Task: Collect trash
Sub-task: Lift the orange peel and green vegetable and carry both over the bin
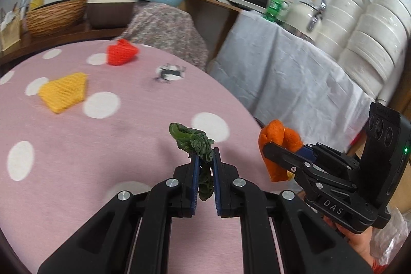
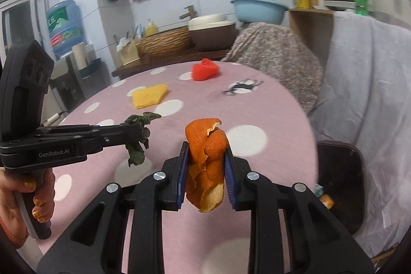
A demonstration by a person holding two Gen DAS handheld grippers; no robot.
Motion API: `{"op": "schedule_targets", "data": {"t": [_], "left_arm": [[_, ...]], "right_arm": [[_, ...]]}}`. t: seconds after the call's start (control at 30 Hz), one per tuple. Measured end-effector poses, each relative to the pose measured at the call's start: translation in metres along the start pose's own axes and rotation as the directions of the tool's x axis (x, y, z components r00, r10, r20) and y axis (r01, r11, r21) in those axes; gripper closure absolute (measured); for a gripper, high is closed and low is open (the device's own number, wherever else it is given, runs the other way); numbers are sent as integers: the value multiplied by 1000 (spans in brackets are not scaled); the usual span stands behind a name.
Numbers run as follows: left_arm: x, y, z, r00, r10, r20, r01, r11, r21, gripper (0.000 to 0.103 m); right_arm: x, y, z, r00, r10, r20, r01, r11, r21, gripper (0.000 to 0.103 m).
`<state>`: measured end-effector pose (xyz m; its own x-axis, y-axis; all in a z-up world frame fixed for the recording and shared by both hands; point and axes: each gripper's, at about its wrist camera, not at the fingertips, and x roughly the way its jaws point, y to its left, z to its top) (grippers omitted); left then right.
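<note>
My left gripper [image 1: 204,153] is shut on a wilted green leaf [image 1: 194,140] and holds it above the pink dotted tablecloth [image 1: 77,140]. My right gripper [image 2: 206,148] is shut on a curled orange peel [image 2: 205,161], also above the table. In the left wrist view the right gripper [image 1: 267,145] with the peel [image 1: 278,135] is at the right, near the table's edge. In the right wrist view the left gripper [image 2: 138,131] with the leaf [image 2: 137,143] is at the left. A dark bin [image 2: 339,186] stands on the floor to the right of the table, with some trash inside.
On the table's far side lie a yellow knitted cloth [image 1: 64,91], a red knitted piece [image 1: 122,52] and a crumpled black-and-white wrapper [image 1: 169,73]. Cloth-covered furniture [image 1: 282,73] stands right of the table. A counter with basket, bowls and microwave runs behind.
</note>
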<state>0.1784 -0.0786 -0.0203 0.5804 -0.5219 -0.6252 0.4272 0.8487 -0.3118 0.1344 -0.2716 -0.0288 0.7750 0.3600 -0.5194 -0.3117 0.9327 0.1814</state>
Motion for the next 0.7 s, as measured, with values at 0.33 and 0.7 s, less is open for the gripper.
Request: {"op": "schedule_targets", "data": {"t": [0.33,0.7], "left_arm": [[48,-77,5,996,-74,-43,77,994,78,92],[114,-149,24,979,-144,-142,162,979,125,92]], "right_arm": [[-28,-106,-26,984,-176,14,171,972,162,77],[27,-196,-73,960,-234,-154,270,920,285,77]]}}
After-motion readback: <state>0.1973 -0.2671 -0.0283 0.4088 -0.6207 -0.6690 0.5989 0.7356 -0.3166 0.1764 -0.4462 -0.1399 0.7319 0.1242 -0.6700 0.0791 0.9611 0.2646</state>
